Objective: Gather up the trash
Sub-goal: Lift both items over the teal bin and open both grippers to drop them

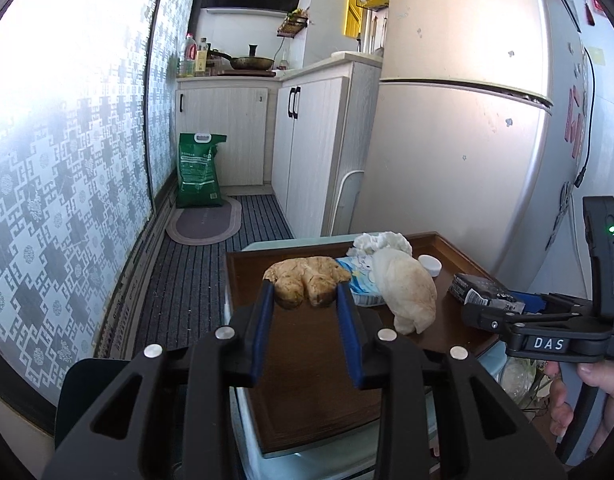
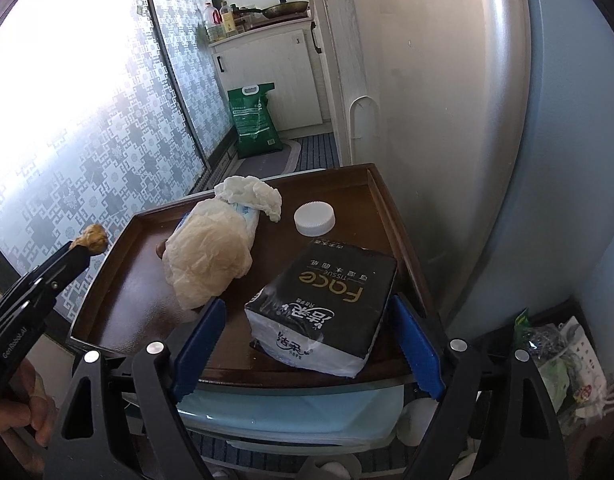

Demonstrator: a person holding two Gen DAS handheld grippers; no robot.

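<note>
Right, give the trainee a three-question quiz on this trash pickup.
1. True or false: the left gripper is shut on the brown crumpled wad.
2. What lies between the right gripper's open jaws? A) white bottle cap B) black tissue pack C) crumpled white tissue
3. What surface do the remaining items sit on?

Key: 1 true; 2 B; 3 the dark wooden tray.

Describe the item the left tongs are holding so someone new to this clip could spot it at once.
Start at the dark wooden tray beside the fridge. Off its left edge, the left tongs are raised with a crumpled brown lump pinched between their blue pads. Unlike the pale wads and black tissue pack lying on the tray, it is tan-brown and held in the air.
</note>
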